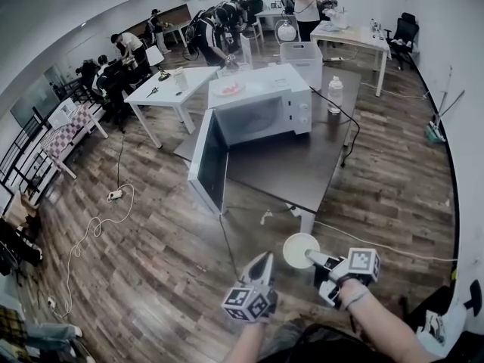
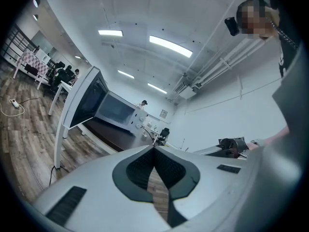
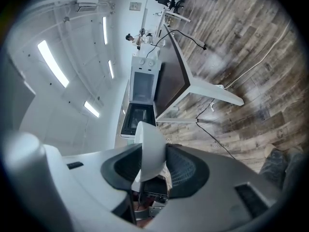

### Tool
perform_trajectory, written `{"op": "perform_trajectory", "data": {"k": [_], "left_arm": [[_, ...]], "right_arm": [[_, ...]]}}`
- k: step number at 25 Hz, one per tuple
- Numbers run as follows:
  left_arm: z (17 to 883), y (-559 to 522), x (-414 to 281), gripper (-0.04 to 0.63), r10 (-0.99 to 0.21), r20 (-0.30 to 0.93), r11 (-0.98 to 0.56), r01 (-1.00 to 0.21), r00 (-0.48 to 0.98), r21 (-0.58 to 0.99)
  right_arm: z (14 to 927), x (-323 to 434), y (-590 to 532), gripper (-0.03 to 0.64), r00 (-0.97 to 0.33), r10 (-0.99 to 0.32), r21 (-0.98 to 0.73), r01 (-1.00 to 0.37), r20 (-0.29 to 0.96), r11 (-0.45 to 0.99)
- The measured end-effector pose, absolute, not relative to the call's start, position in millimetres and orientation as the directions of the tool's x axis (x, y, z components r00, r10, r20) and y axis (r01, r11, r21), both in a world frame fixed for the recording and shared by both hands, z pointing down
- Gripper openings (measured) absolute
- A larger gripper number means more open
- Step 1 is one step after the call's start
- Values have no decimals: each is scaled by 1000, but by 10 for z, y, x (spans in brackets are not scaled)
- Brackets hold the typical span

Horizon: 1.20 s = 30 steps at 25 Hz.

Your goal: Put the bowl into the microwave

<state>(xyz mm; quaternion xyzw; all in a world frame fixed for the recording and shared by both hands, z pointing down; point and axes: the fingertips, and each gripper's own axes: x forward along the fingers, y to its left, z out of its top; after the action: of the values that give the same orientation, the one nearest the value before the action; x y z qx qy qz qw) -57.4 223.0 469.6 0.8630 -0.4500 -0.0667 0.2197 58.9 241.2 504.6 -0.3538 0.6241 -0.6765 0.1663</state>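
Observation:
A white bowl (image 1: 300, 249) hangs over the wooden floor, short of the table's near edge. My right gripper (image 1: 311, 258) is shut on its rim. In the right gripper view the bowl (image 3: 151, 149) stands edge-on between the dark pads of that gripper (image 3: 153, 150). The white microwave (image 1: 261, 112) sits on a dark table (image 1: 302, 169), and its door (image 1: 208, 161) is swung wide open to the left. The microwave (image 3: 143, 87) lies straight ahead in the right gripper view. My left gripper (image 1: 262, 262) is beside the bowl on its left, shut and empty, and its tips (image 2: 154, 149) touch.
A water bottle (image 1: 334, 94) stands on the table right of the microwave. A black cable (image 1: 349, 123) runs across the tabletop. A power strip (image 1: 115, 195) and cord lie on the floor at left. White tables (image 1: 170, 89) and several people are at the back.

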Motion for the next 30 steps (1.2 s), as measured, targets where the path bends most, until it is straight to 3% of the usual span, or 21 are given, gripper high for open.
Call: {"op": "perform_trajectory", "data": {"k": [30], "left_arm": [[4748, 699, -521, 12, -843, 84, -449, -780, 532, 436]], "right_arm": [[5193, 559, 822, 149, -740, -598, -951, -254, 308, -176]]}}
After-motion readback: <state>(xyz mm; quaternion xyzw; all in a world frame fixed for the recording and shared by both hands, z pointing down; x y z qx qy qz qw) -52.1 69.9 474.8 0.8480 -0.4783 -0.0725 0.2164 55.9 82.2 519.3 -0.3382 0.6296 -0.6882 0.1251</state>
